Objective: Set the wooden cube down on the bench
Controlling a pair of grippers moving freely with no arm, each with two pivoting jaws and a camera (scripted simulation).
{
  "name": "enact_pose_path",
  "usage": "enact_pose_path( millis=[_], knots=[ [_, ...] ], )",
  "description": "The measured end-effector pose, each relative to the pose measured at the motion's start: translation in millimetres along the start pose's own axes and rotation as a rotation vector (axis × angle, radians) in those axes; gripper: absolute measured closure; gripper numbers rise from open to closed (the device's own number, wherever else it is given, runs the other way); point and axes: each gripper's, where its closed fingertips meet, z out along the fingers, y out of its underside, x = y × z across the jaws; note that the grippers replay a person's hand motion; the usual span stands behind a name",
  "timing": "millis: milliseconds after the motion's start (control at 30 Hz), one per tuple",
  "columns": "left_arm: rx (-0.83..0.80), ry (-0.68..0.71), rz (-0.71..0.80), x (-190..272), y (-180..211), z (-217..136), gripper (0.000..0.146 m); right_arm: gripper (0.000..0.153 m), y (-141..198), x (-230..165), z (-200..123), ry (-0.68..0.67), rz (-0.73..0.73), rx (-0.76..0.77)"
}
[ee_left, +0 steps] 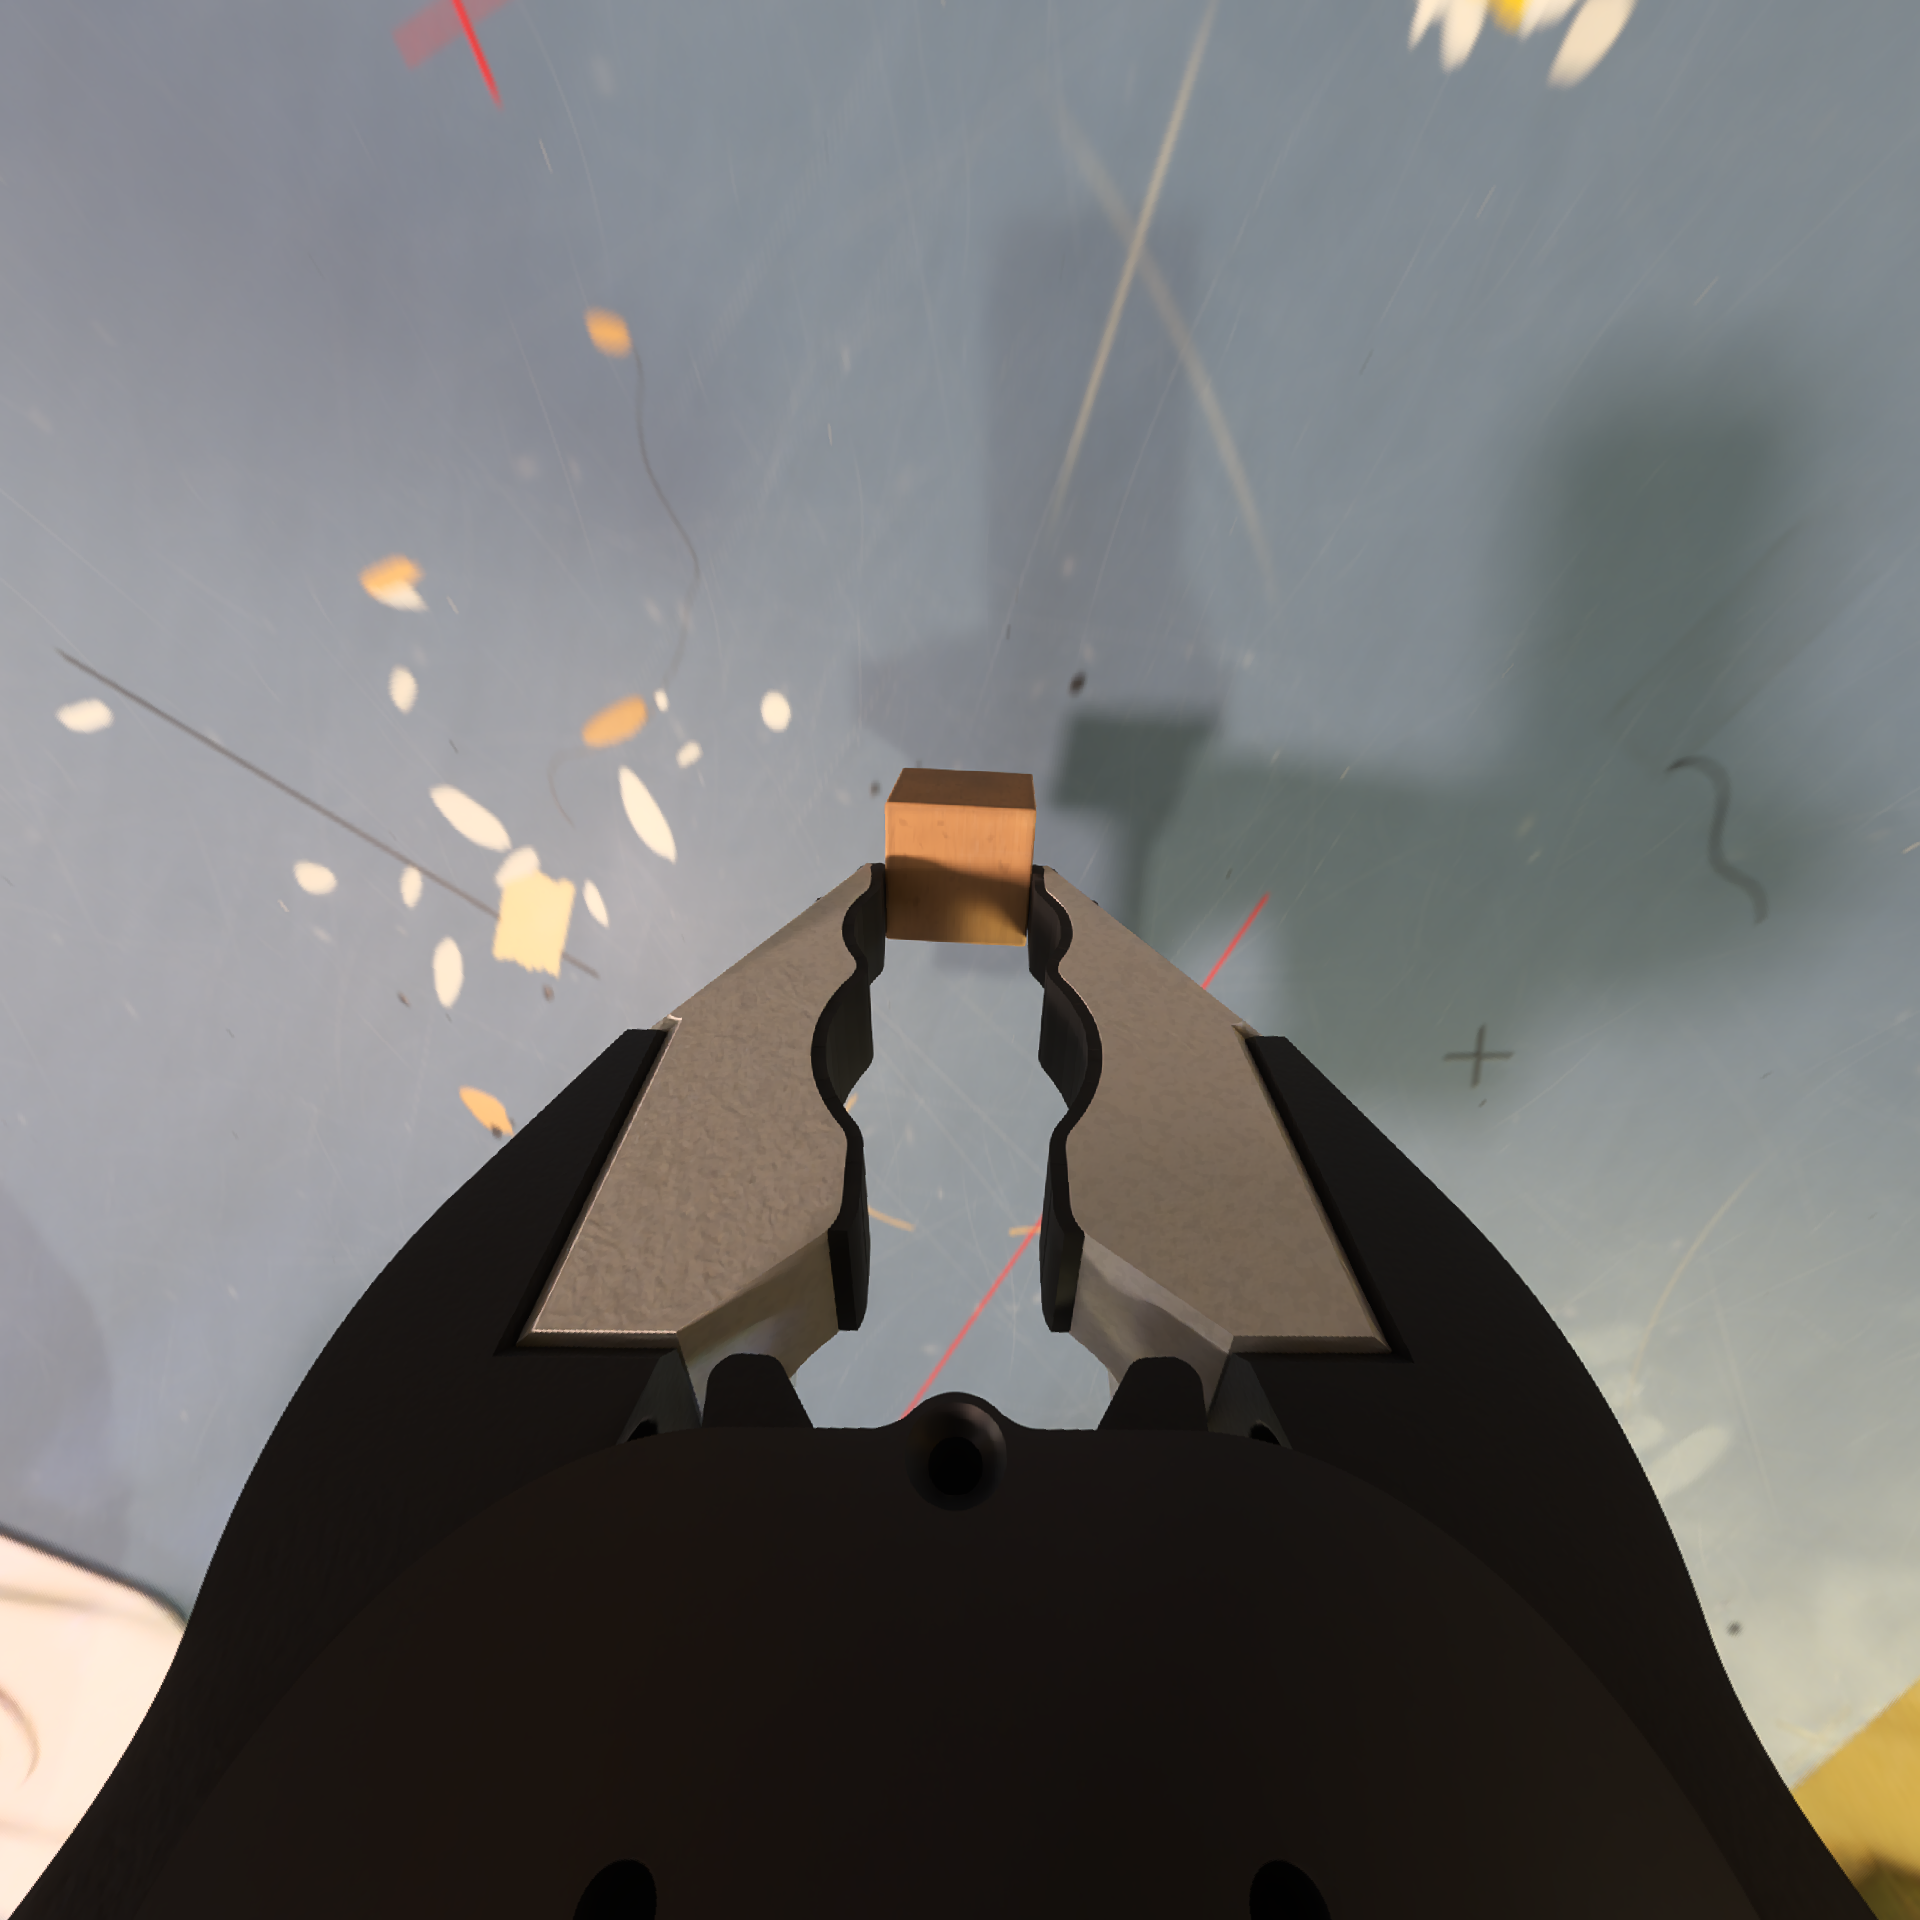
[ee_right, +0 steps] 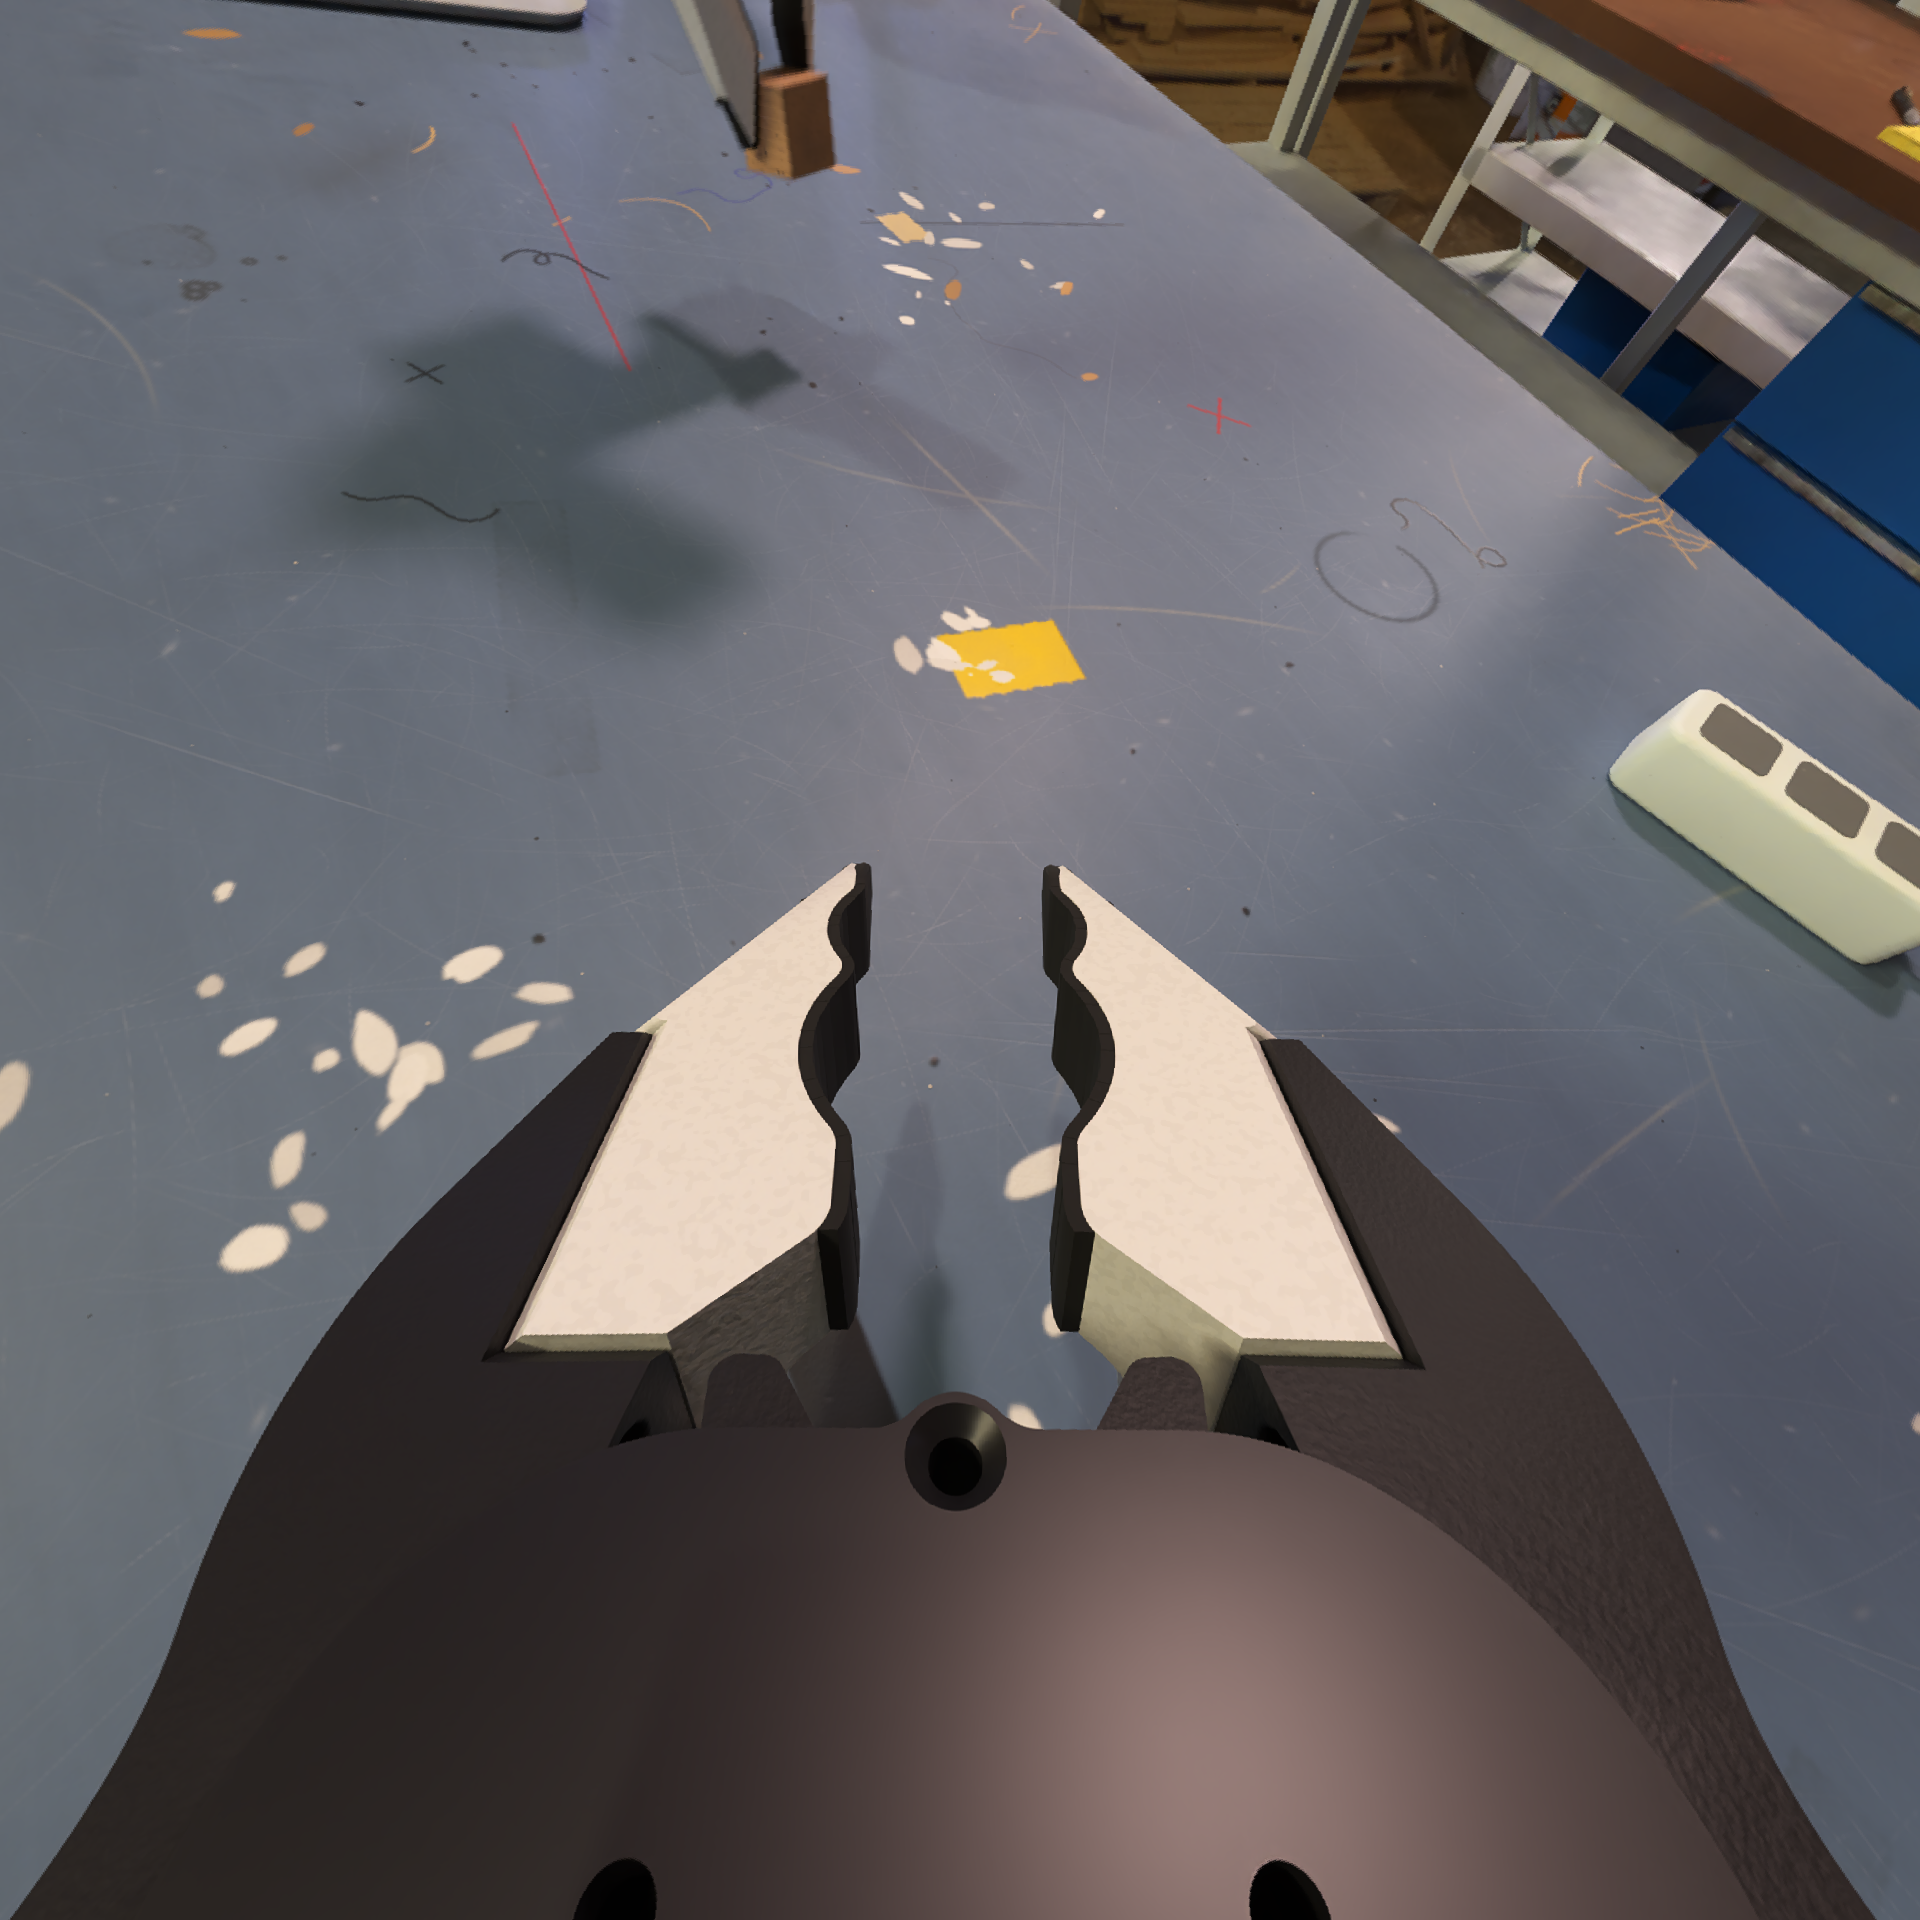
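Observation:
My left gripper (ee_left: pixel 956 896) is shut on a small wooden cube (ee_left: pixel 961 831), pinched between its two fingertips. The cube hangs a little above the scratched blue-grey bench (ee_left: pixel 312 416) and casts a shadow off to the right. The right wrist view shows the same cube (ee_right: pixel 798 125) far off at the top, held in the left gripper's fingers (ee_right: pixel 732 73), with its shadow on the bench (ee_right: pixel 623 748) below it. My right gripper (ee_right: pixel 956 883) is open and empty, low over the bench and well apart from the cube.
A white power strip (ee_right: pixel 1766 821) lies at the right. A yellow tape patch (ee_right: pixel 1013 657) and pale paint flecks mark the bench top. The bench edge (ee_right: pixel 1455 301) runs along the right, with a metal-framed table beyond. A white object (ee_left: pixel 62 1642) sits at lower left.

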Motion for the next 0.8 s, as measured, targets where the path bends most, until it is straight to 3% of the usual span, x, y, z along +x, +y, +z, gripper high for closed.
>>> enact_pose_path(
  millis=[167,433,567,800],
  knots=[
    [0.193,0.060,0.017,8.5,-48.4,-22.8,0.119,0.120,-2.2,-3.7,-6.1,-0.005,-0.002,0.032],
    [0.264,0.064,0.179,42.6,-124.0,-23.9,0.119,0.120,-2.7,-14.4,-27.1,0.000,-0.021,0.076],
    [0.156,-0.041,0.326,56.5,-160.8,-2.5,0.119,0.120,-4.2,-17.4,-38.4,0.018,-0.046,0.084],
    [-0.022,-0.043,0.445,80.2,-194.1,53.3,0.119,0.120,-6.1,-17.9,-53.9,0.037,-0.075,0.105]
  ],
)
